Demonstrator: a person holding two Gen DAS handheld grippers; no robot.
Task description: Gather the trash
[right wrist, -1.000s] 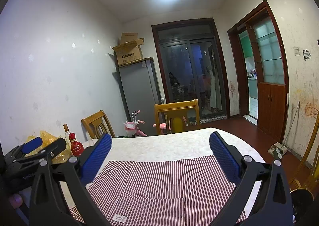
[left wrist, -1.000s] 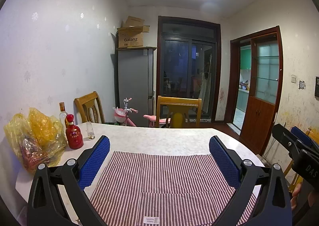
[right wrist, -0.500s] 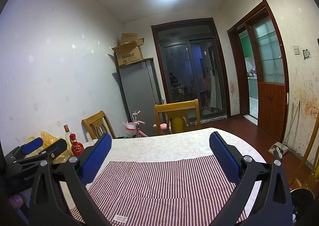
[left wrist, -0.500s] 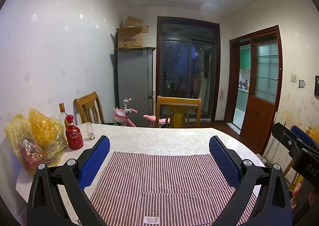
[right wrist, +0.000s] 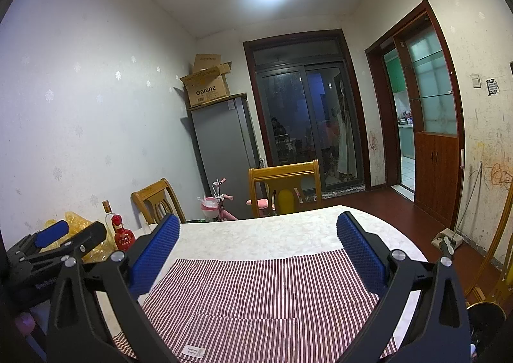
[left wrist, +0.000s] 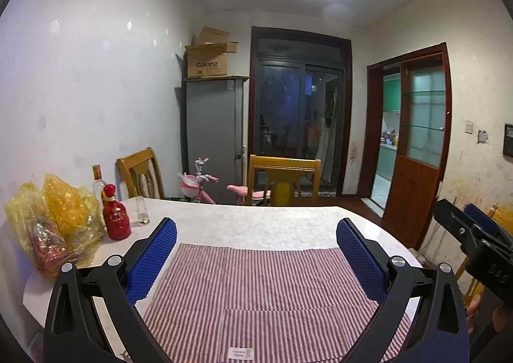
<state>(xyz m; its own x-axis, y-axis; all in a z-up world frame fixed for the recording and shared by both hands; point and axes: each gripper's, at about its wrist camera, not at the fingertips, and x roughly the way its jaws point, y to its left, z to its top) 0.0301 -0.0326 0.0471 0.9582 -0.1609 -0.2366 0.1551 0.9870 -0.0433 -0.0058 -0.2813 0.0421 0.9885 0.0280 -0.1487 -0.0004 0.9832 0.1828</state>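
Note:
My left gripper point(left wrist: 256, 228) hovers open above a red-and-white striped cloth point(left wrist: 256, 292) on a pale marble table point(left wrist: 256, 222), nothing between its blue pads. My right gripper point(right wrist: 256, 225) is open too, over the same striped cloth point(right wrist: 256, 292), and holds nothing. A crumpled yellow plastic bag point(left wrist: 54, 225) with wrappers inside lies at the table's left edge; in the right wrist view the yellow bag point(right wrist: 80, 228) is partly hidden behind the left gripper's body. No loose trash shows on the cloth.
A red bottle point(left wrist: 116, 218), a clear bottle point(left wrist: 97, 183) and a small glass point(left wrist: 142, 210) stand by the bag. Wooden chairs point(left wrist: 283, 183) stand at the far side and left corner. A pink tricycle point(left wrist: 205, 183), grey fridge point(left wrist: 214, 135) and dark glass door lie beyond.

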